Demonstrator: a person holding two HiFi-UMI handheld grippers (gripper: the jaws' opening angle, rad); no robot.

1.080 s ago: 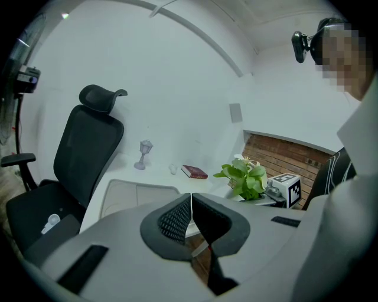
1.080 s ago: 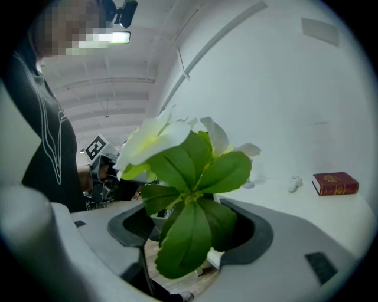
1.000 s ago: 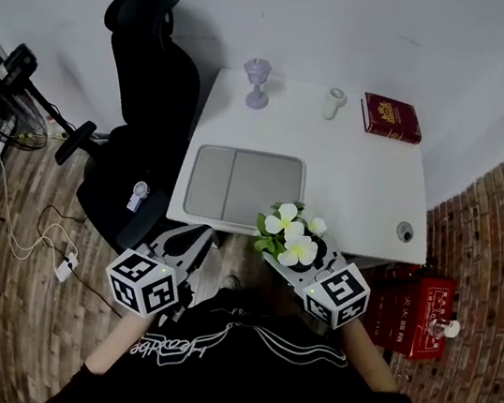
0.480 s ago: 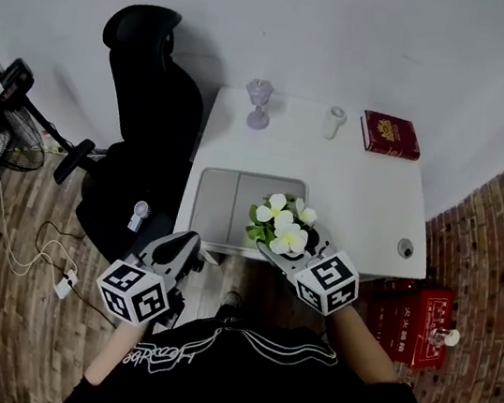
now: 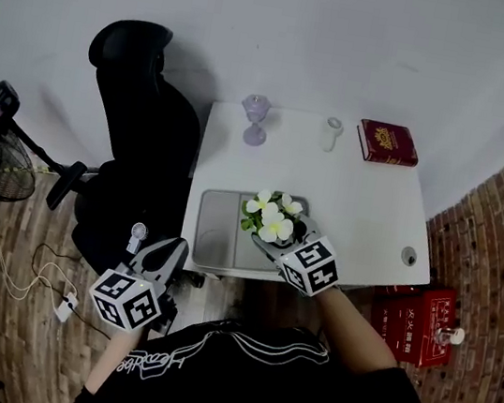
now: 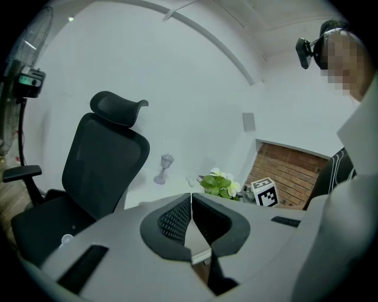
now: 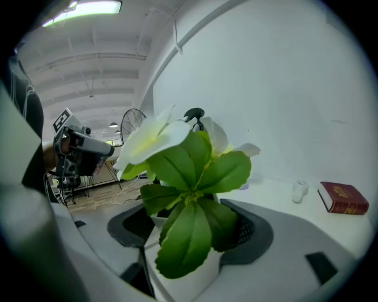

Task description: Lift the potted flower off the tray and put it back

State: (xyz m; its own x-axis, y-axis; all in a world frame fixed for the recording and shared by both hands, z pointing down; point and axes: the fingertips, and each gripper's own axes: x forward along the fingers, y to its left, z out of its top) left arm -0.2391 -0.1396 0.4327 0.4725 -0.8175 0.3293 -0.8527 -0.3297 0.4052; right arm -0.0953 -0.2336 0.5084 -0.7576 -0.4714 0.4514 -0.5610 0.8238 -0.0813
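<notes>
"Head view — where is the potted flower (image 5: 268,217)?"

"Over the right end of the tray (image 5: 213,237), near the front edge of the table (image 5: 365,204), carried by the right gripper (image 5: 276,240). Right gripper view has the jaws clamped on the white pot, one pad each side, the bloom standing above them."

"And the left gripper (image 5: 168,249)?"

"Off the table's front-left corner, jaws together on nothing."

"What could go wrong?"

"Most likely a slip or a tip — the pot looks smooth and the bloom top-heavy. Set down on the tray's raised rim, it could topple. Whether the pot touches the tray cannot be told."
</notes>
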